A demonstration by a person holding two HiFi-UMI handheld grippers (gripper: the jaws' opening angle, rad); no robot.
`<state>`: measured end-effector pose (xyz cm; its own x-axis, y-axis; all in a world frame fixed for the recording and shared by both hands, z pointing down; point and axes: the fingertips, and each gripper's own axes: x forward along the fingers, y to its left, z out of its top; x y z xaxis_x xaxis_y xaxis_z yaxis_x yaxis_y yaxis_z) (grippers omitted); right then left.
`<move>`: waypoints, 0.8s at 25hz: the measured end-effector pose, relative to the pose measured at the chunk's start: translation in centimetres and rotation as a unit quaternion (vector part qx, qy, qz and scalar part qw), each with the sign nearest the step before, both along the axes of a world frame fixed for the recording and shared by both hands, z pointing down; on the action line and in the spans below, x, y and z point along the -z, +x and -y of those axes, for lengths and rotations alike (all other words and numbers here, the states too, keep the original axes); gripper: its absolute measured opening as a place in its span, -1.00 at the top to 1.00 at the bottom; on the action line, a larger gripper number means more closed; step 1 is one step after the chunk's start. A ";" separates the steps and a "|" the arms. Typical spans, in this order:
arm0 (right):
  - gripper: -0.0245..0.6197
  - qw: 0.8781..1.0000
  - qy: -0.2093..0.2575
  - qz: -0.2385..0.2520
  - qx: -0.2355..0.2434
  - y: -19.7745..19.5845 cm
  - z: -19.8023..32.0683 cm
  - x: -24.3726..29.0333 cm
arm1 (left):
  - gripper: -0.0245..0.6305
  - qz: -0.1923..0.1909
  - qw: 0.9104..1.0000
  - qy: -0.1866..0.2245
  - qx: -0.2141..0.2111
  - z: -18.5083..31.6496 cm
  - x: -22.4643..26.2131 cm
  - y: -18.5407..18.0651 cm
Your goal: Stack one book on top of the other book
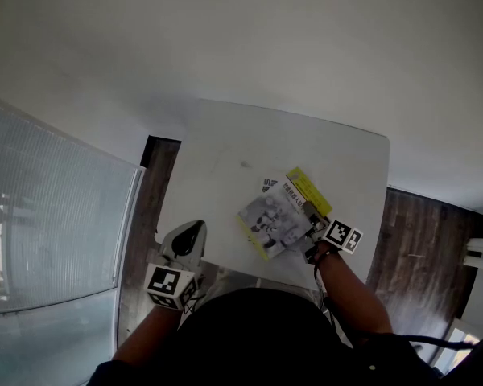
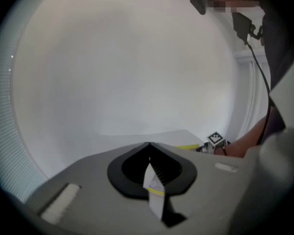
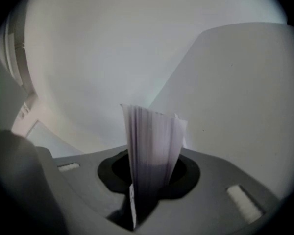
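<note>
A book with a grey black-and-white cover [image 1: 272,219] sits tilted over a yellow book [image 1: 310,189] on the white table [image 1: 225,151], right of the middle. My right gripper [image 1: 315,230] is at the grey book's near right corner. In the right gripper view its jaws are shut on the book's page edges [image 3: 153,136], which stand up between them. My left gripper [image 1: 185,241] hovers at the table's near left edge, apart from both books. Its jaws [image 2: 148,146] meet at the tips, with a small white slip [image 2: 154,190] showing low between them.
Dark wood floor [image 1: 423,232] lies right of the table and in a strip on its left. A pale ribbed panel [image 1: 48,215] fills the left side. The right gripper's marker cube [image 2: 215,139] and the person's forearm show in the left gripper view.
</note>
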<state>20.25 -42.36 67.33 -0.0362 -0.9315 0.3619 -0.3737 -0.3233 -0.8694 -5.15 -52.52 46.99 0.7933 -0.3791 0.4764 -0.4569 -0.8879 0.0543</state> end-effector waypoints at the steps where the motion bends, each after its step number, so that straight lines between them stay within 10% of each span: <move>1: 0.68 1.000 -0.006 -0.005 0.002 0.0 0.0 -0.1 | 0.91 -0.001 1.000 0.001 -0.003 0.0 0.1 0.3; 11: -0.06 0.999 -0.035 -0.019 0.026 -0.3 -0.2 -0.4 | 0.91 -0.002 1.000 -0.002 -0.023 -0.3 -0.1 1.2; 20: -0.22 0.995 -0.087 -0.052 0.001 1.2 -1.3 -1.2 | 0.91 -0.010 0.999 0.001 -0.032 0.0 0.2 1.6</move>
<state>21.47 -41.09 68.48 0.0081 -0.8542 0.5198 -0.4592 -0.4650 -0.7570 -3.53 -52.54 46.80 0.8257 -0.3276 0.4592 -0.3974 -0.9156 0.0614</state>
